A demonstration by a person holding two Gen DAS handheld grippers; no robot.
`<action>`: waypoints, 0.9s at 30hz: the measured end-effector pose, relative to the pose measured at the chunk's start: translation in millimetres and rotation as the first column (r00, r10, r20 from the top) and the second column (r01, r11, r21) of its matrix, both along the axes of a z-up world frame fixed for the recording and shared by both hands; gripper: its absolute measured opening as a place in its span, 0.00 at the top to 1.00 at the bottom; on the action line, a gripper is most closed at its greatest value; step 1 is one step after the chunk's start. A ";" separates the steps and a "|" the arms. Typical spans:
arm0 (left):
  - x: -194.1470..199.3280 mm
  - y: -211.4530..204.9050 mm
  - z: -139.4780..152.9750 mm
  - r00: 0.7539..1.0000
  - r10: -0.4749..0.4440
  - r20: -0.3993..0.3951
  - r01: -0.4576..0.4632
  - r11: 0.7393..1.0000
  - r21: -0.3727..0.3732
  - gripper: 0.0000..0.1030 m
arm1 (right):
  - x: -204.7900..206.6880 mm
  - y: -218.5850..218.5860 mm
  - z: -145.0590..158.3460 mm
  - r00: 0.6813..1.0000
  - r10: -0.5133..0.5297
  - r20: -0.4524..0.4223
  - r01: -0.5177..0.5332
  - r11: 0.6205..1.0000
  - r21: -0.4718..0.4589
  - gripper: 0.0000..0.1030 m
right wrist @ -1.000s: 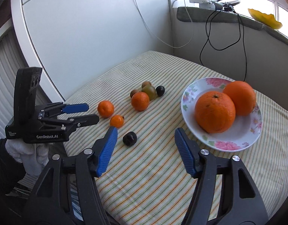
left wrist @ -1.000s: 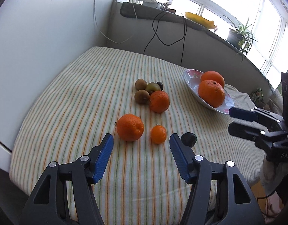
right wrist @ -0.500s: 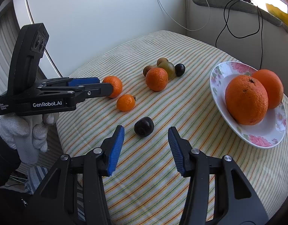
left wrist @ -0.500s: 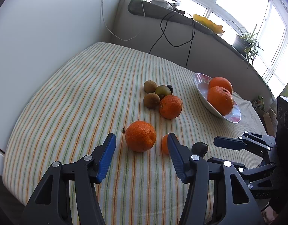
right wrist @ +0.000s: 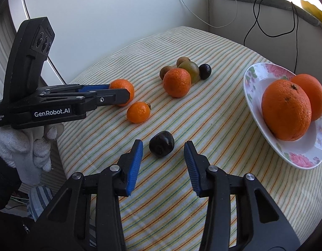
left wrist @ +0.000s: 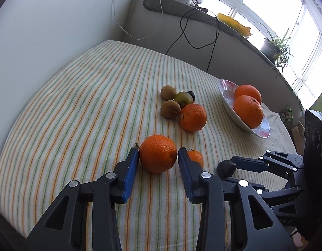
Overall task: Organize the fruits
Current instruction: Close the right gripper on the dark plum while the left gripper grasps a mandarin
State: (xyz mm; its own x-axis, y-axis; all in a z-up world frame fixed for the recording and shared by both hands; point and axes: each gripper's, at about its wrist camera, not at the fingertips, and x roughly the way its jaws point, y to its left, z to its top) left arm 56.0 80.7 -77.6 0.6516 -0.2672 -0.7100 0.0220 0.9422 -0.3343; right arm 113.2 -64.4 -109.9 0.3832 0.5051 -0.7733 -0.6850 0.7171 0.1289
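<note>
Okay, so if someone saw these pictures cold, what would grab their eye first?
Probably the two big oranges piled in the white floral plate at the right of the striped cloth. Next, the left gripper closing around a bumpy orange mandarin, and the right gripper closing beside a small dark plum, pads not yet touching it.

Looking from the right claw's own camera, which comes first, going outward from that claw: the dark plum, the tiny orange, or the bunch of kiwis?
1. Dark plum: between the right claw's closing jaws, not yet pinched.
2. Tiny orange: beyond it, to the left.
3. Bunch of kiwis: farthest, mid-table behind a bigger orange.
</note>
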 end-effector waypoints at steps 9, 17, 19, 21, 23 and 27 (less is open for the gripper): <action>-0.9 0.7 -0.4 1.000 -0.003 0.011 0.003 1.000 -0.003 0.66 | 1.5 2.0 0.2 1.000 -0.001 0.003 0.001 1.000 -0.011 0.67; -2.3 2.7 1.3 1.000 -0.003 0.018 0.003 1.000 -0.008 0.66 | 1.9 3.1 0.1 1.000 0.004 0.004 -0.004 1.000 -0.001 0.76; -2.8 3.6 3.0 1.000 0.000 0.022 0.000 1.000 -0.010 0.66 | 2.3 0.8 1.0 1.000 -0.001 0.001 0.001 1.000 0.010 0.76; -2.9 4.6 5.1 1.000 0.002 0.028 -0.001 1.000 -0.008 0.66 | 2.0 -1.4 2.7 1.000 -0.003 0.000 0.003 1.000 0.020 0.76; -3.2 4.2 7.1 0.999 0.005 0.033 -0.004 1.000 -0.009 0.66 | 1.5 -3.8 4.4 1.000 -0.006 0.004 0.006 1.000 0.026 0.76; -3.4 1.3 12.9 0.999 -0.001 0.045 0.002 1.000 -0.008 0.66 | 1.1 -10.1 9.3 1.000 -0.014 0.007 0.014 0.999 0.044 0.76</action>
